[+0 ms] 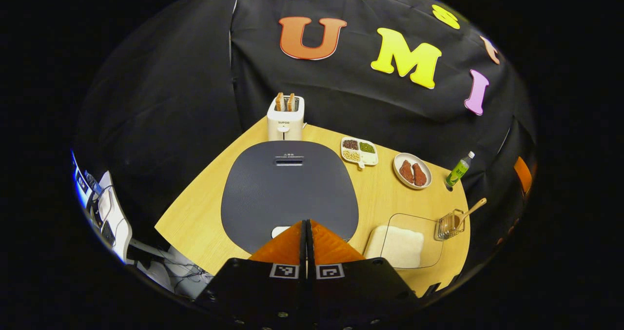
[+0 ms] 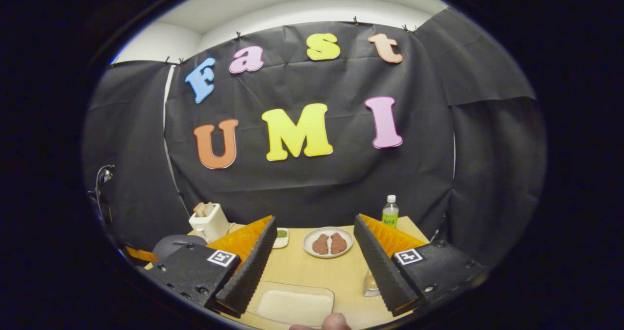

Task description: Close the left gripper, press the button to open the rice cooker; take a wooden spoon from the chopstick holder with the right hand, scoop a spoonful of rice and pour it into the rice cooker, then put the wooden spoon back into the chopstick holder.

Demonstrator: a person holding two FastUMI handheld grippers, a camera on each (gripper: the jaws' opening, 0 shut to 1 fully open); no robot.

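The rice cooker (image 1: 287,188) is a dark grey rounded box with its lid down; its white button (image 1: 279,231) peeks out at the near edge. My left gripper (image 1: 306,222) hangs shut just above and to the right of that button, holding nothing. A wire chopstick holder (image 1: 449,224) at the right table edge holds the wooden spoon (image 1: 472,209). The clear tray of white rice (image 1: 402,244) lies beside it. My right gripper (image 2: 312,271) stands open above the rice tray (image 2: 295,303). The holder (image 2: 370,283) is partly hidden behind its right finger. The cooker (image 2: 178,244) sits far left.
A white toaster (image 1: 285,118) with bread stands behind the cooker. A divided dish of beans (image 1: 359,151), a plate of meat (image 1: 412,170) and a green bottle (image 1: 459,169) line the back of the wooden table (image 1: 195,223). A fingertip (image 2: 336,322) shows at the bottom edge.
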